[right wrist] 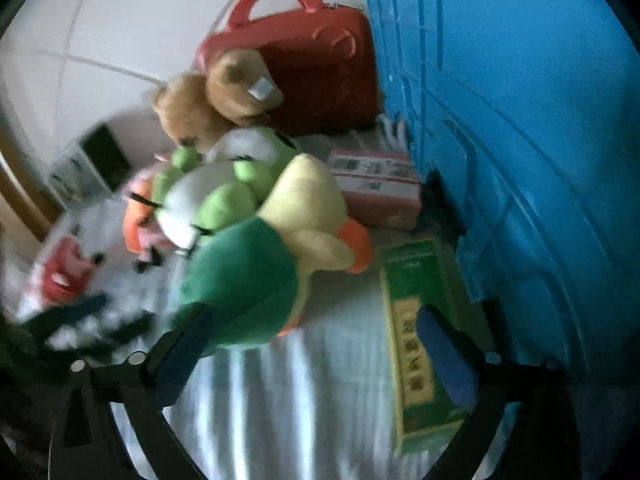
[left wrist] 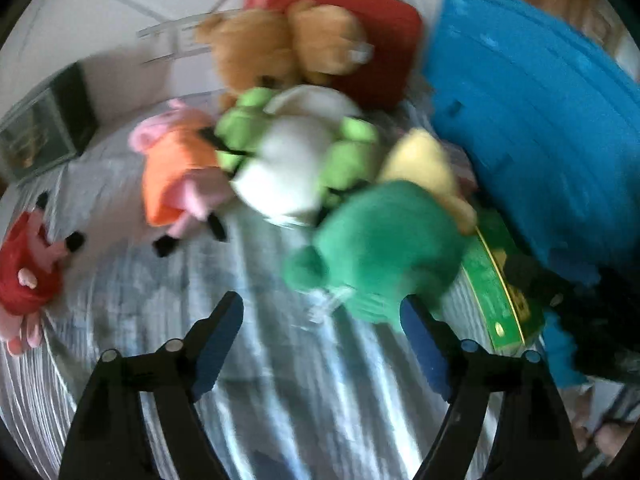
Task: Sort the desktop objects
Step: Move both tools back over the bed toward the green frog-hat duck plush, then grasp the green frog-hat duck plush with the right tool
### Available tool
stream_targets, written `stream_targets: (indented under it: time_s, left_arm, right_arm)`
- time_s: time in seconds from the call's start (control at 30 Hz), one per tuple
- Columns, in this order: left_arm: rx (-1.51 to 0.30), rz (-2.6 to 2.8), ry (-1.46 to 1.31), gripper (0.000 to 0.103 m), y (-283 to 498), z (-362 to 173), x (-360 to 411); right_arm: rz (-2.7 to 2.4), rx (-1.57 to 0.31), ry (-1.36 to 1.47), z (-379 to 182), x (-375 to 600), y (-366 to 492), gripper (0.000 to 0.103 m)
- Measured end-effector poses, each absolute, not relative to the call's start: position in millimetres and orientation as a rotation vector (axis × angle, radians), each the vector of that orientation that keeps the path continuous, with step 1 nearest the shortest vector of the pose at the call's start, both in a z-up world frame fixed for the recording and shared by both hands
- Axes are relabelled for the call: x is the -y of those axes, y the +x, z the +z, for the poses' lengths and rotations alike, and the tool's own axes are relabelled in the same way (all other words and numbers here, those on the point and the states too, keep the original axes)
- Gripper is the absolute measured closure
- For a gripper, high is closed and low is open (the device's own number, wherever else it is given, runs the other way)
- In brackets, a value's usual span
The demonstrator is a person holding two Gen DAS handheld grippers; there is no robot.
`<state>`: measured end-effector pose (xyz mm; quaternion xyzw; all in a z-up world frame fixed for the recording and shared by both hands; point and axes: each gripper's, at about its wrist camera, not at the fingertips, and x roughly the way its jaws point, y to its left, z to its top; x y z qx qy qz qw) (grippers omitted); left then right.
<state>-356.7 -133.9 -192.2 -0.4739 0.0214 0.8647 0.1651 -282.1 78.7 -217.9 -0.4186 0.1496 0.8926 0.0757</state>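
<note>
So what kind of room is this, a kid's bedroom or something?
Probably a home, perhaps a child's room, though little of it shows. Soft toys, such as a brown teddy bear and a green plush, lie on a striped cloth, beside a blue plastic crate and a red toy case.

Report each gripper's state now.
Left gripper: open, holding nothing.
Right gripper: open, holding nothing.

Open left claw [left wrist: 322,320] faces green plush [left wrist: 384,248] on striped cloth [left wrist: 200,300].
</note>
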Motion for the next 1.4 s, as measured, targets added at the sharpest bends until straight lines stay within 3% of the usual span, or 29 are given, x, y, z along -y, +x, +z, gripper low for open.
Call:
stream_targets:
  time_s: [0.1, 0.2, 0.27, 0.3, 0.4, 0.47, 0.53, 0.6, 0.73, 0.83, 0.97, 1.13, 1.23, 1.33, 1.4]
  left_arm:
    - [-0.097, 2.421, -1.338, 0.021, -354, -197, 110]
    - [-0.08, 2.39, -1.298, 0.005, -358, -202, 80]
    - [0.002, 2.391, -1.309, 0.003, -370, -212, 72]
    - [-0.022, 2.435, -1.301, 0.004, -376, -216, 69]
    - [-0.223, 2.551, -1.3, 0.02, -385, -224, 68]
    - [-0.238, 2.613, -1.347, 0.021, -399, -229, 90]
    - [-0.277, 2.682, -1.434, 0.031, -414, -237, 109]
    - [-0.21, 2.659, -1.528, 0.033, -425, -249, 127]
    - [-0.101, 2.638, -1.52, 0.033, -415, -251, 141]
    - [-0.011, 2.53, -1.503, 0.033, -395, -253, 139]
    - [-0.097, 2.513, -1.498, 0.033, -377, -261, 124]
    - [-0.127, 2.561, -1.498, 0.033, -355, -262, 143]
    - [-0.128, 2.596, -1.487, 0.033, -345, -254, 166]
    - [-0.117, 2.611, -1.487, 0.033, -344, -246, 197]
    - [-0.137, 2.611, -1.504, 0.027, -336, -236, 209]
  right_arm:
    - [2.714, -0.645, -1.204, -206, -88, -271, 0.0]
    - [2.694, -0.644, -1.234, -208, -91, -279, 0.0]
    - [2.671, -0.655, -1.257, -214, -95, -285, 0.005]
    - [2.655, -0.648, -1.292, -220, -95, -291, 0.005]
    - [2.639, -0.574, -1.341, -233, -92, -305, 0.005]
    - [2.643, -0.538, -1.363, -238, -89, -315, 0.005]
    - [2.635, -0.511, -1.412, -247, -86, -327, 0.005]
    - [2.642, -0.476, -1.447, -254, -81, -337, 0.008]
    - [2.679, -0.463, -1.485, -256, -71, -354, 0.01]
    - [2.709, -0.584, -1.569, -258, -65, -354, 0.011]
    - [2.649, -0.606, -1.565, -279, -54, -363, 0.007]
    - [2.598, -0.849, -1.612, -296, -46, -365, 0.016]
    - [2.628, -1.095, -1.653, -290, -10, -352, 0.018]
    - [2.616, -1.04, -1.712, -289, 32, -350, 0.013]
    - [2.558, -1.05, -1.738, -289, 46, -341, 0.009]
